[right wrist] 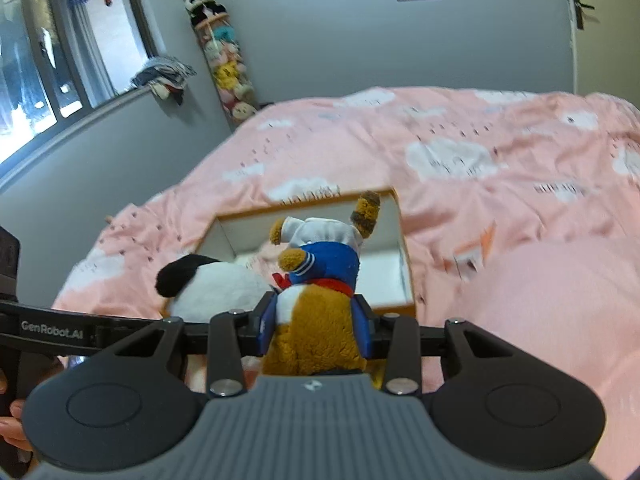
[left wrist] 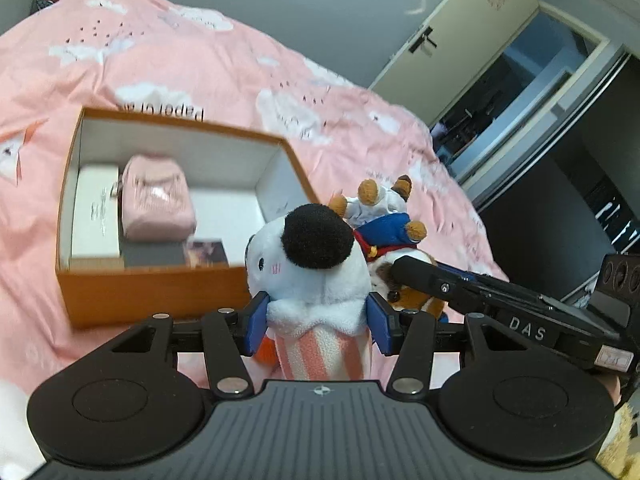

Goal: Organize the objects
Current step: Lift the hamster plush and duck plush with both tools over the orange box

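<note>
My left gripper (left wrist: 318,322) is shut on a white plush toy (left wrist: 312,264) with a black patch and a pink-striped lower part, held above the bed. Just to its right, my right gripper (right wrist: 316,326) is shut on a brown plush animal (right wrist: 316,312) in a blue sailor top and white hat, seen also as the brown plush (left wrist: 384,208) in the left wrist view. An open orange box (left wrist: 132,300) lies on the pink bedspread ahead and to the left. Inside it are a white box (left wrist: 96,216), a pink pouch (left wrist: 156,200) and a dark flat item (left wrist: 160,254). In the right wrist view the orange box (right wrist: 404,240) sits behind the toys.
The pink cloud-print bedspread (left wrist: 200,60) covers the whole bed. A door (left wrist: 460,40) and a dark doorway stand at the right. A hanging column of plush toys (right wrist: 224,52) and a window (right wrist: 48,48) are at the far wall. A pink pillow (right wrist: 560,292) lies at the right.
</note>
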A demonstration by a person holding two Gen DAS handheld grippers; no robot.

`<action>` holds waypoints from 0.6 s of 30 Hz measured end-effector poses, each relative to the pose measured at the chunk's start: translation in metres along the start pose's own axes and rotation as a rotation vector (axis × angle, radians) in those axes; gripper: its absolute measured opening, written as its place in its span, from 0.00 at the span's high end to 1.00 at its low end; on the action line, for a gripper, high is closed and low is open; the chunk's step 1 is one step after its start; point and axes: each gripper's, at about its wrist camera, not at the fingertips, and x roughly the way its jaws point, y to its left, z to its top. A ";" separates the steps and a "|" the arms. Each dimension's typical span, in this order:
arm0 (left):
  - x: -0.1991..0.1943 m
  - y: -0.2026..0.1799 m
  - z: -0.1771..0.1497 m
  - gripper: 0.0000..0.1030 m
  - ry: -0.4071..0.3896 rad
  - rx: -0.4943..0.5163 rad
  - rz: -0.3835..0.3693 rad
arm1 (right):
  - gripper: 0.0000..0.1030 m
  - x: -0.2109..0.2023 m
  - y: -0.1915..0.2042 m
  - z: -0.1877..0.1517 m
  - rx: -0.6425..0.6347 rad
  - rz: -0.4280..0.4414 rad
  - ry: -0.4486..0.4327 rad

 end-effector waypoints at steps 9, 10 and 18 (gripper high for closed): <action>0.001 0.009 0.056 0.43 -0.032 0.017 0.005 | 0.60 0.025 0.002 0.042 -0.032 -0.009 -0.037; 0.004 0.011 0.063 0.43 -0.031 0.018 0.012 | 0.60 0.028 0.000 0.046 -0.025 -0.005 -0.039; 0.050 0.036 0.096 0.43 0.033 -0.021 0.033 | 0.60 0.068 -0.021 0.071 0.026 0.016 -0.039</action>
